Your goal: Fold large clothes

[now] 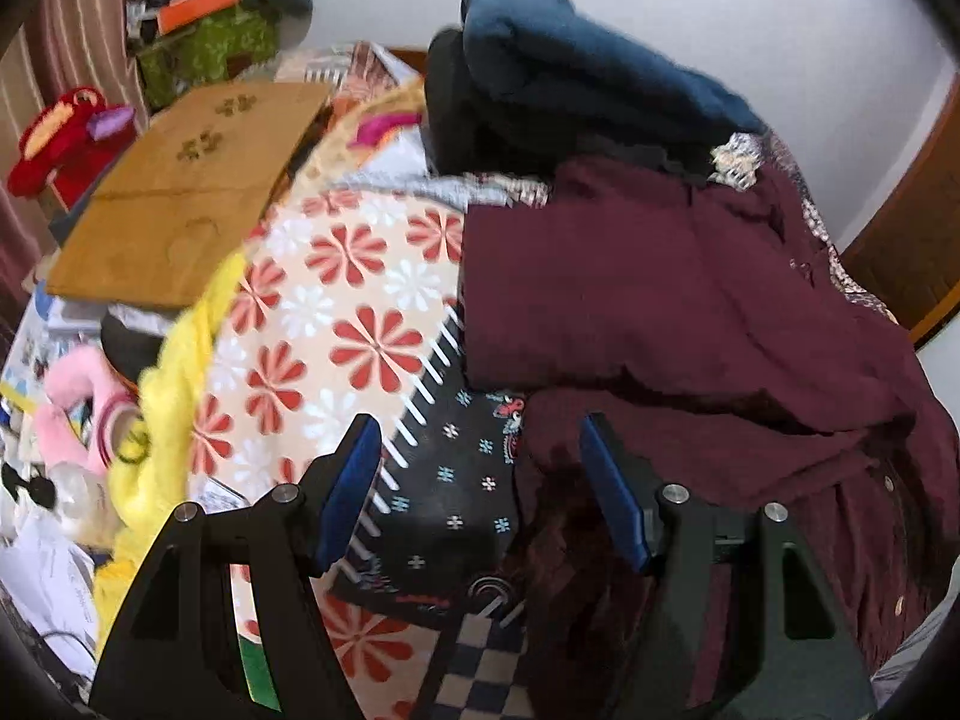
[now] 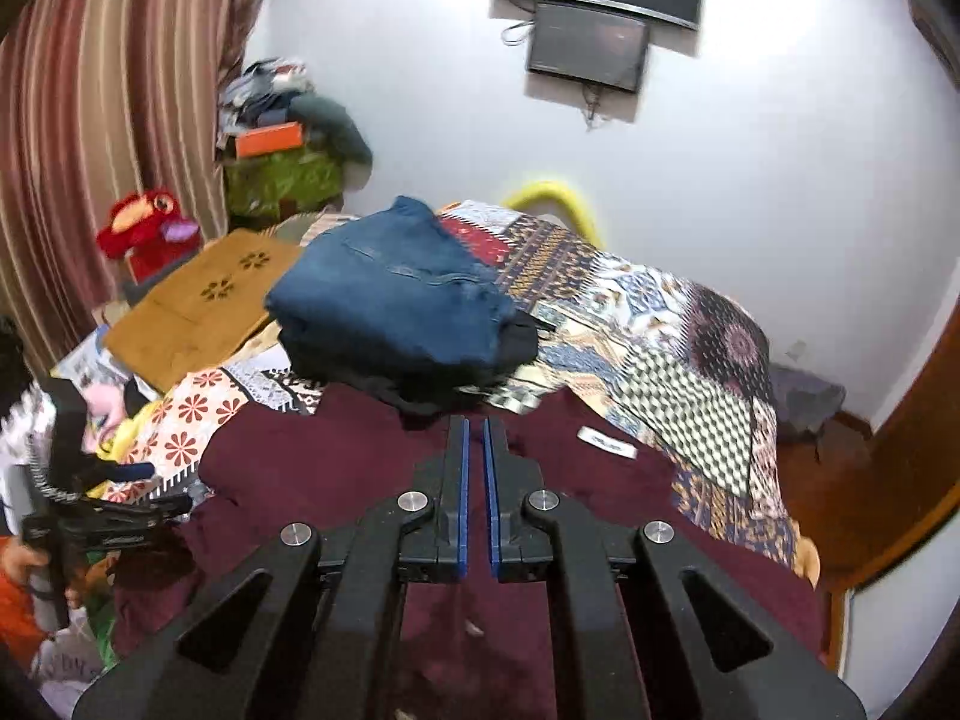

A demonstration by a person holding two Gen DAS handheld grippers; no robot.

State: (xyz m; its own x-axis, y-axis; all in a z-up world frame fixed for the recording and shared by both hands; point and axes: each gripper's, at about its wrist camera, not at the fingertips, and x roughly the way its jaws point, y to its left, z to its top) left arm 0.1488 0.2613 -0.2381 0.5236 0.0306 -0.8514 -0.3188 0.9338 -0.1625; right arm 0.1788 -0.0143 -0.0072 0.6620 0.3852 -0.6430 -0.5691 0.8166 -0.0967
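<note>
A large maroon garment (image 1: 690,312) lies partly folded on the bed; it also shows in the right wrist view (image 2: 336,456), with a white label (image 2: 607,441) near its far edge. My left gripper (image 1: 480,438) is open and empty, its blue pads either side of the garment's left edge above a black patterned cloth (image 1: 456,480). It shows at the left of the right wrist view (image 2: 150,489). My right gripper (image 2: 475,426) hovers over the garment with its pads almost together and nothing visible between them.
A stack of folded blue and black clothes (image 2: 396,306) sits just beyond the garment, also seen in the left wrist view (image 1: 570,78). A patchwork bedspread (image 2: 660,312) covers the bed. A brown cardboard sheet (image 1: 192,180), a red plush toy (image 2: 150,228) and clutter lie at the left.
</note>
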